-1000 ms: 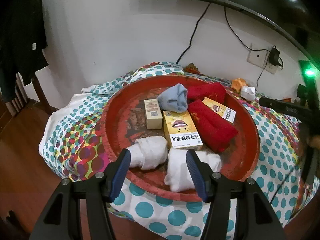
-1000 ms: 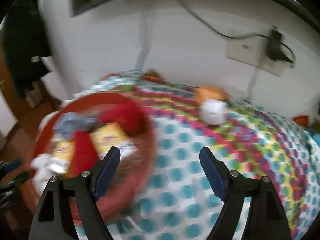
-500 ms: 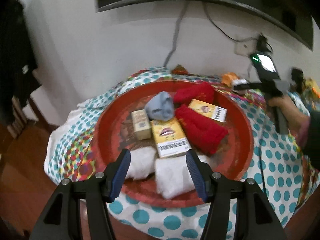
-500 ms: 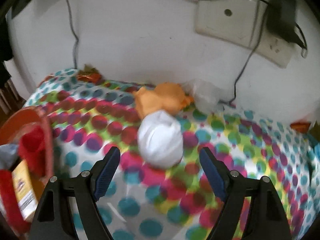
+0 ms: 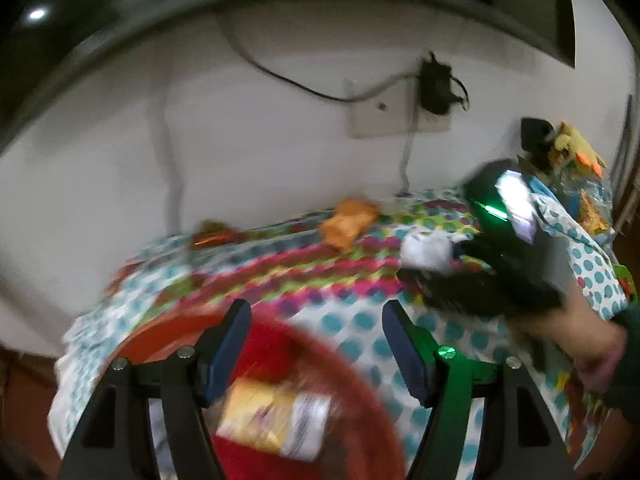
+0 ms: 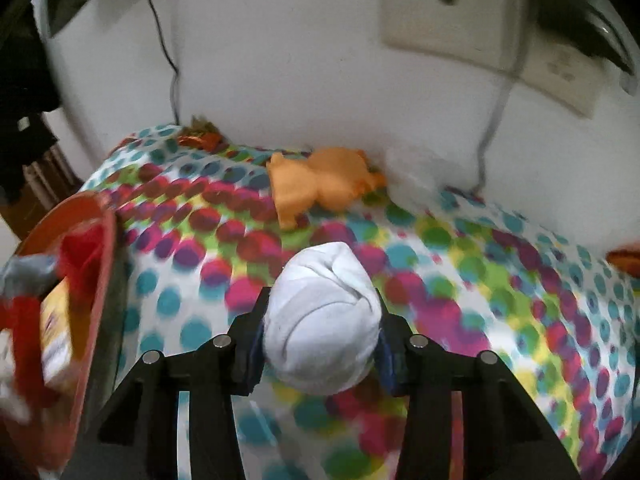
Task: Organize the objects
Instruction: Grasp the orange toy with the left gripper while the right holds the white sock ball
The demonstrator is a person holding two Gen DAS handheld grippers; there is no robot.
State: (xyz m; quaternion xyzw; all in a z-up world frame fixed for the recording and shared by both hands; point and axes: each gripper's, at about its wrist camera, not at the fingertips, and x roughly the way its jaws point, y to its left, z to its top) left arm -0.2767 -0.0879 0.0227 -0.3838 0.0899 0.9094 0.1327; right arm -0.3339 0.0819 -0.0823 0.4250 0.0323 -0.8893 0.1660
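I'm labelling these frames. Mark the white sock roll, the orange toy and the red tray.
white sock roll [image 6: 322, 324], right wrist view, its middle.
orange toy [image 6: 324, 184], right wrist view, its body.
red tray [image 6: 105, 256], right wrist view, its rim.

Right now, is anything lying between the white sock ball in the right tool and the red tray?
Nothing visible does. The right tool is shut on the white sock ball, and only bare dotted cloth lies between it and the red tray.

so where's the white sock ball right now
In the right wrist view the white sock ball sits pinched in the right gripper on the spotted cloth, below the orange toy.
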